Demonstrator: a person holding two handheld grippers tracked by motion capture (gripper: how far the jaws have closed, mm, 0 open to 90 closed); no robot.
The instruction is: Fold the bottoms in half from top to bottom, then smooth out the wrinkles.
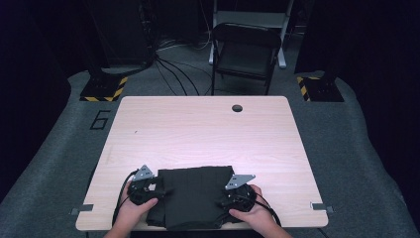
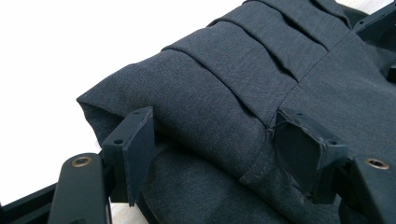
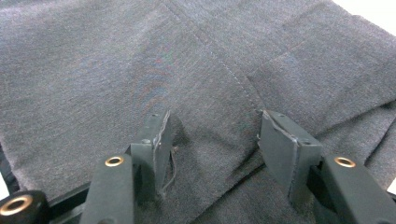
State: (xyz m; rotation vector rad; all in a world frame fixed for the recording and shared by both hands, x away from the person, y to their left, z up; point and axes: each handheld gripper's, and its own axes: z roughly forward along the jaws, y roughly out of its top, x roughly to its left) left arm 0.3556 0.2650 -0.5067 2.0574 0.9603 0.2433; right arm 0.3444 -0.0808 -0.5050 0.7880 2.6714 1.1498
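Note:
A dark grey folded garment (image 1: 195, 196) lies at the near edge of the wooden table (image 1: 198, 129), its pleated folds (image 2: 243, 51) stacked on one another. My left gripper (image 1: 161, 191) sits at the garment's left edge, held by a hand. In the left gripper view its jaws (image 2: 215, 114) stand wide apart with a thick fold of the cloth bulging between them. My right gripper (image 1: 223, 201) rests on the garment's right part. Its jaws (image 3: 215, 116) are spread, with the tips down on flat cloth (image 3: 116, 70) next to a stitched seam.
The table has a round cable hole (image 1: 237, 107) near its far edge. Beyond the table stands a black folding chair (image 1: 245, 49), with cables on the grey floor. Two stands with yellow-black striped bases (image 1: 104, 89) flank the far side.

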